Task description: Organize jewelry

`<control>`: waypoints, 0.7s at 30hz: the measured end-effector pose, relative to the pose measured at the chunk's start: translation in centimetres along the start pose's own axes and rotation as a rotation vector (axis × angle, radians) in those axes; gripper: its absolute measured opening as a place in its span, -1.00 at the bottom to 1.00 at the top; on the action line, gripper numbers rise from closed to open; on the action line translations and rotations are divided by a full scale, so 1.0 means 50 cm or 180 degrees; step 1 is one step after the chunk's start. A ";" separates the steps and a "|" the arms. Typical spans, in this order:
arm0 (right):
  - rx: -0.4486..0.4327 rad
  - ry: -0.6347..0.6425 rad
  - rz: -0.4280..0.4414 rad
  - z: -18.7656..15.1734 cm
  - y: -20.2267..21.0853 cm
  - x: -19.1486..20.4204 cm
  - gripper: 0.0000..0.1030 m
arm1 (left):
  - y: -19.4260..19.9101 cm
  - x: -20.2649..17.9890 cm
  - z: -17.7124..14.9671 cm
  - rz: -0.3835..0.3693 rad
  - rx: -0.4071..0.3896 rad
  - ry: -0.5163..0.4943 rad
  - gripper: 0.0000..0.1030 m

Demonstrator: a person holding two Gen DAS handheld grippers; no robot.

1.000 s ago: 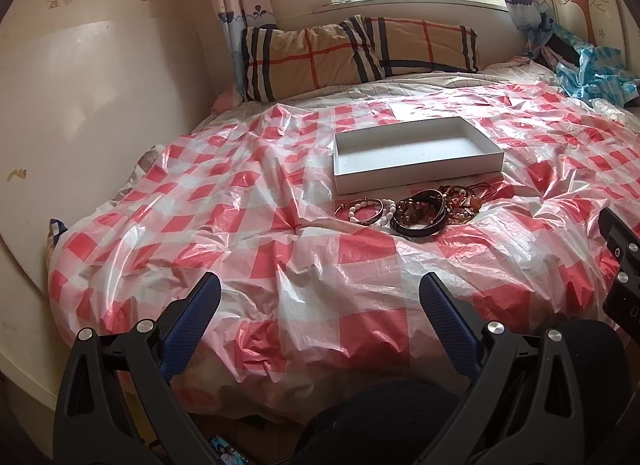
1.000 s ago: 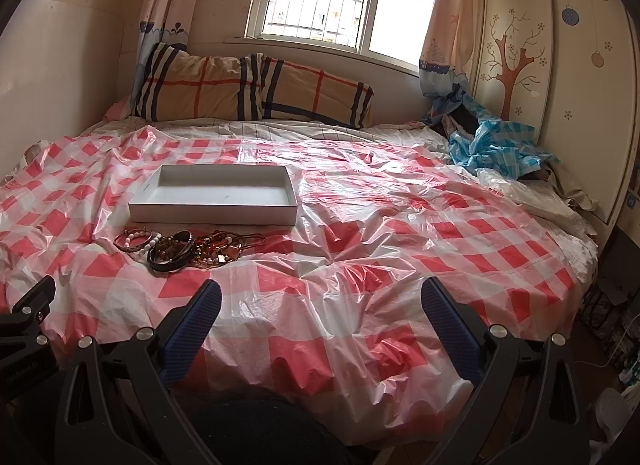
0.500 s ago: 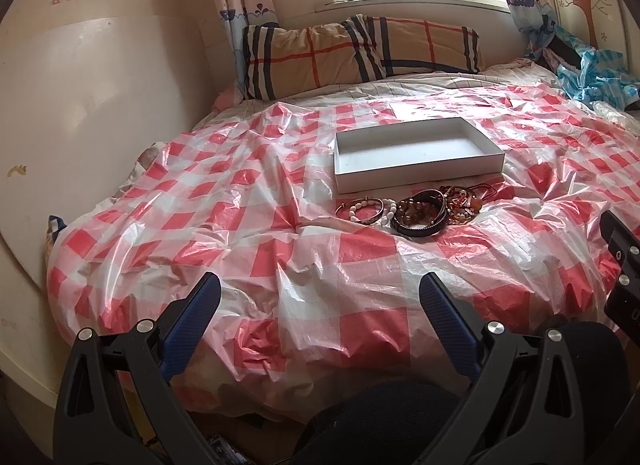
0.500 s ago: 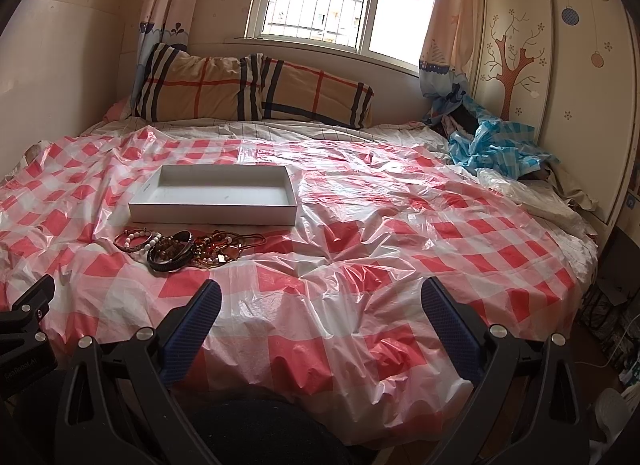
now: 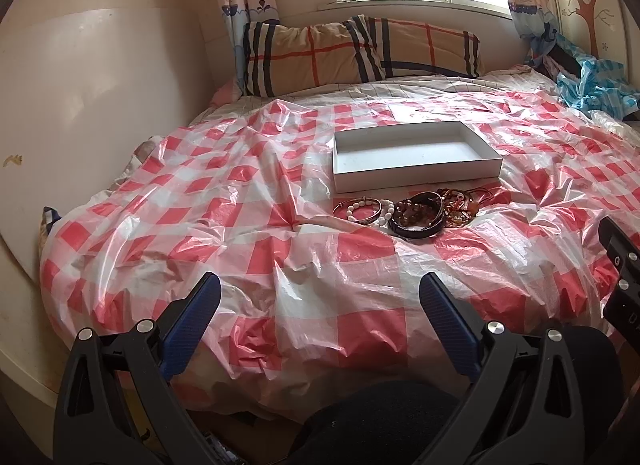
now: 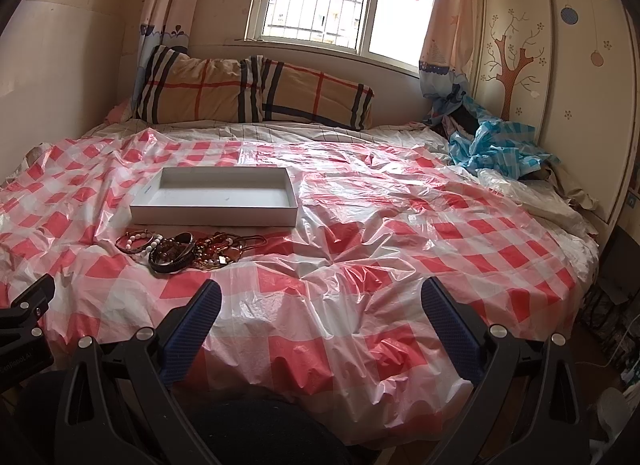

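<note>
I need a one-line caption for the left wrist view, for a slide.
Open left gripper faces a bed where bracelets lie heaped before an empty white box on the red checkered sheet.

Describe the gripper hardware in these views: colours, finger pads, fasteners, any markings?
Both match: left gripper and right gripper have black plastic frames with triangular cutouts, blue textured pads, and round silver screw heads. The left unit's black body, seen at the right view's edge, carries small white lettering, too small to read. No cables or sleeves visible.
</note>
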State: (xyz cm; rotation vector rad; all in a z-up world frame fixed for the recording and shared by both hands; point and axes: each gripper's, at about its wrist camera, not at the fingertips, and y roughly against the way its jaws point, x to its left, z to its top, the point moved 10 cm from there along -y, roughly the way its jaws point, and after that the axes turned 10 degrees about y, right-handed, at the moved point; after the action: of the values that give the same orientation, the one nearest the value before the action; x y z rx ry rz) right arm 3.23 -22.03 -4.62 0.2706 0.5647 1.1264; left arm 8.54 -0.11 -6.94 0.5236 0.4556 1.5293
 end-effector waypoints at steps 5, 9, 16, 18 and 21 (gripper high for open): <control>0.0000 -0.0002 0.0002 0.000 0.000 -0.001 0.86 | 0.000 -0.002 -0.002 -0.0006 0.0009 0.0010 0.86; -0.0006 -0.0014 0.0008 0.000 0.001 -0.001 0.86 | 0.005 -0.005 -0.004 -0.0022 0.0011 0.0037 0.86; -0.0058 0.0080 0.0074 0.017 0.015 0.021 0.86 | 0.005 -0.003 -0.004 -0.0041 0.0025 0.0055 0.86; -0.0056 0.0136 0.0116 0.019 0.012 0.030 0.86 | 0.005 -0.004 -0.004 -0.0051 0.0032 0.0069 0.86; -0.0066 0.0169 0.0226 0.021 0.009 0.041 0.86 | -0.001 0.001 0.000 -0.0088 0.0047 0.0115 0.86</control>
State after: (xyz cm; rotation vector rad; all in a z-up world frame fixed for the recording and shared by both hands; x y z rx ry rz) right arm 4.08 -19.89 -4.13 0.2450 0.5940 1.2104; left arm 8.58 -0.06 -6.97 0.5000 0.5005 1.5118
